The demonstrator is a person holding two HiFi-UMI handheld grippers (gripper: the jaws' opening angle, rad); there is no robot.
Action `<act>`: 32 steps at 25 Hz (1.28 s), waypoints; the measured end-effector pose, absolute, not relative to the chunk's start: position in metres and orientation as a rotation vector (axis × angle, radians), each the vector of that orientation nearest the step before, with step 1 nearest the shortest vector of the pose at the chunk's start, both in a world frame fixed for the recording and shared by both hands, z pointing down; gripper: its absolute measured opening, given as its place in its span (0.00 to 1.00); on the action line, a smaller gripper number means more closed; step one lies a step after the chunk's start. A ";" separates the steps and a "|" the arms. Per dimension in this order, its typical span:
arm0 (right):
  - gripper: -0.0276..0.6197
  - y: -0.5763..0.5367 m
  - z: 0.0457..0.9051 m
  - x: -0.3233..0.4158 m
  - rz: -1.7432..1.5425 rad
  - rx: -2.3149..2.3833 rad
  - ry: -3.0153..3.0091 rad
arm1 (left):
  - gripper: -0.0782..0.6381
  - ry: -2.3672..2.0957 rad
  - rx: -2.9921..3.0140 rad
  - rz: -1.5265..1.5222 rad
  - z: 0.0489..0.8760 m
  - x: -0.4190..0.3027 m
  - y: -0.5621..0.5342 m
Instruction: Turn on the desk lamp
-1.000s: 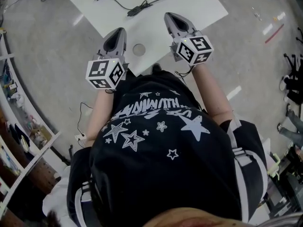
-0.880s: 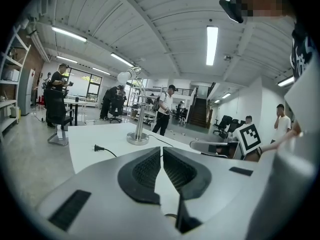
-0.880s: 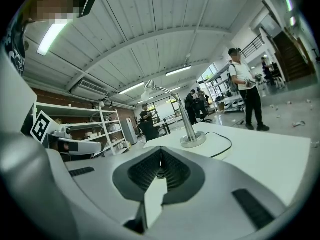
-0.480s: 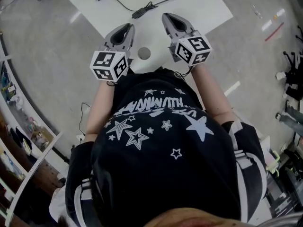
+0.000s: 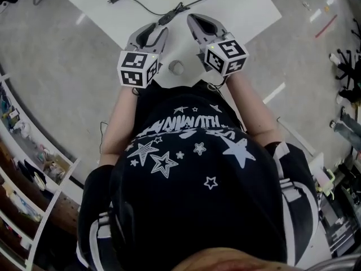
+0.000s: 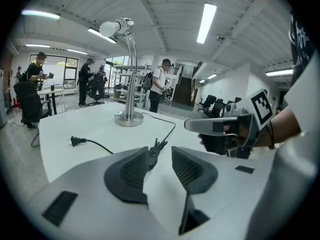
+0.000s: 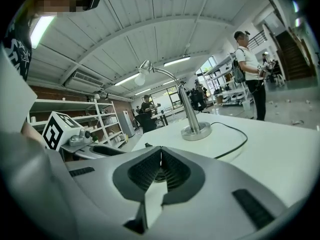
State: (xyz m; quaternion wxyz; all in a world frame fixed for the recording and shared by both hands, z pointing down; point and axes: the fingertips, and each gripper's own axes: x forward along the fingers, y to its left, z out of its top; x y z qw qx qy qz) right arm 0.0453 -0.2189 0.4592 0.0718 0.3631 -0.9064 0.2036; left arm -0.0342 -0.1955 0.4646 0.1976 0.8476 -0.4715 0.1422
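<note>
The desk lamp stands on the white table [image 5: 242, 7], with a chrome base [image 6: 129, 119], a curved neck and a head [image 6: 112, 28] that is unlit. Its black cord runs across the table to a loose plug [image 6: 75, 141], with an inline switch [image 6: 152, 154] partway along. My left gripper [image 6: 159, 156] hovers just short of that switch. Its jaws are opening and nothing is between the pads; the switch shows beyond the gap. My right gripper [image 7: 160, 151] is shut and empty and points at the lamp base [image 7: 196, 130]. In the head view the left gripper [image 5: 161, 28] and right gripper [image 5: 192, 18] flank the switch [image 5: 169, 16].
A round grommet [image 5: 176, 68] sits in the table near its front edge. Shelves [image 7: 95, 126] line the left wall. Several people, tables and office chairs [image 6: 27, 104] stand in the room beyond the table. Grey floor surrounds the table.
Both grippers have moved forward over the table, and the left one has come rightwards to the cord's switch. The cord and plug lie as before.
</note>
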 end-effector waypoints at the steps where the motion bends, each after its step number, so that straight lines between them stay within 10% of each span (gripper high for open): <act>1: 0.05 -0.221 0.460 0.042 0.612 1.087 -2.721 | 0.30 -1.313 2.371 0.420 0.469 -0.035 -0.199; 32: 0.05 -0.237 0.505 -0.006 0.679 0.958 -2.614 | 0.30 -1.208 2.477 0.756 0.536 -0.028 -0.229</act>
